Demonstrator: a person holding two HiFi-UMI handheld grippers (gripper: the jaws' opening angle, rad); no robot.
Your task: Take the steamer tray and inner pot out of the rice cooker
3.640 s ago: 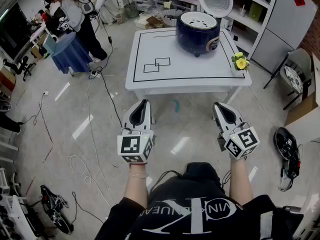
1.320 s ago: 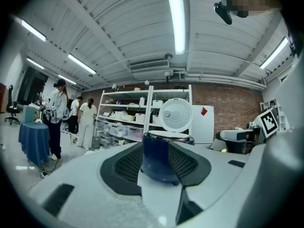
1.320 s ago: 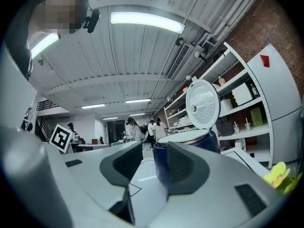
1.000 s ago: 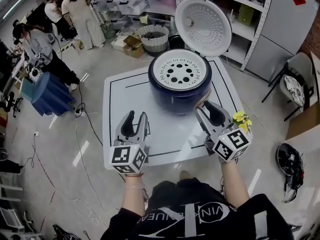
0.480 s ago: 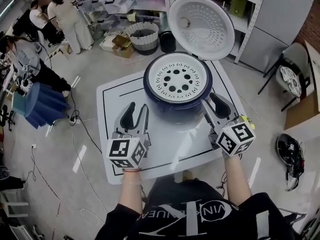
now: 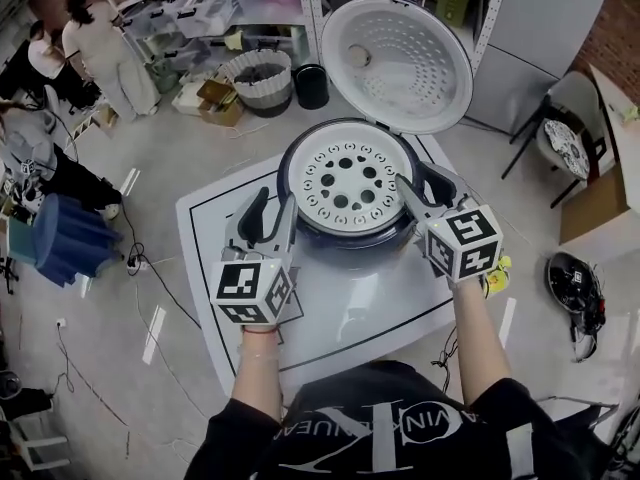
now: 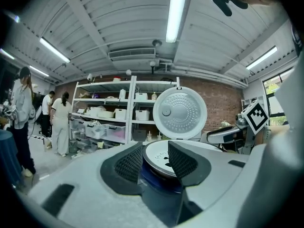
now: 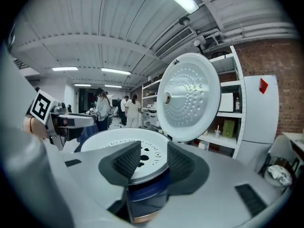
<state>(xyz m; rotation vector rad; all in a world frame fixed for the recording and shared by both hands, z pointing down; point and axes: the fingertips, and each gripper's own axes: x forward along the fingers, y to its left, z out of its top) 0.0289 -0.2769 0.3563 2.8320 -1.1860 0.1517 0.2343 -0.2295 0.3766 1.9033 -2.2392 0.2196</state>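
Note:
A dark blue rice cooker (image 6: 345, 236) stands on the white table (image 6: 350, 308) with its lid (image 6: 398, 50) swung up and back. The white steamer tray (image 6: 348, 183), pierced with round holes, sits in its mouth; the inner pot is hidden below it. My left gripper (image 6: 277, 203) is open at the cooker's left side, and my right gripper (image 6: 420, 180) is open at its right side. Neither holds anything. In the left gripper view the tray (image 7: 158, 156) shows past the open gripper (image 7: 155, 145). In the right gripper view the tray (image 8: 114, 139) lies just beyond the open gripper (image 8: 153, 146).
A small pot of yellow flowers (image 6: 497, 276) sits at the table's right edge by my right forearm. Shelves with bins (image 6: 230, 8) stand behind the table. People (image 6: 95, 53) and a blue-covered stand (image 6: 60, 243) are at the left, a chair (image 6: 575, 128) at the right.
The table and cooker have come much nearer. Both grippers have moved forward from the table's front edge to either side of the cooker. Their jaws have stayed open.

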